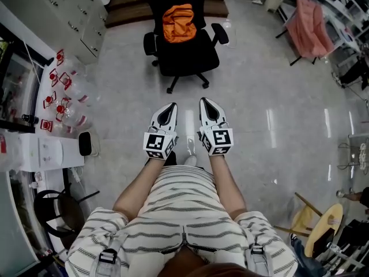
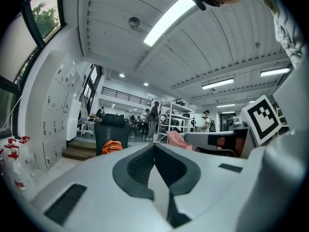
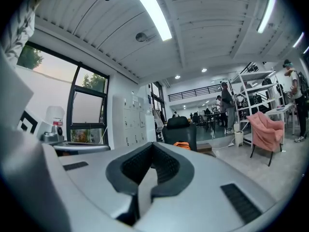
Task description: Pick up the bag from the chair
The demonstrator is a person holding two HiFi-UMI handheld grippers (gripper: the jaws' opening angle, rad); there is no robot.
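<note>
Facing a black wheeled office chair (image 1: 190,59) across a stretch of glossy grey floor (image 1: 259,85), the person holds the left gripper (image 1: 169,107) and the right gripper (image 1: 209,103) level, side by side and close to the body, both pointed at the chair. This looks like a carrying posture for the walk-up rather than a reach. The left gripper's jaws are clenched together with nothing between them, and its own view shows the dark pads meeting along one line; the right gripper's jaws are pressed together the same way, also empty. Closed jaws make sense here, since nothing is near enough to grasp. The crumpled orange fabric bag (image 1: 179,23) sits at the rear of the chair's seat against the backrest, leaving the seat's front edge bare, which should give open access from the front. It lies well apart from both grippers, straight ahead and roughly midway between their lines of aim. In the left gripper view it appears just left of the jaw tips (image 2: 112,146); in the right gripper view, just right of them (image 3: 182,145).
</note>
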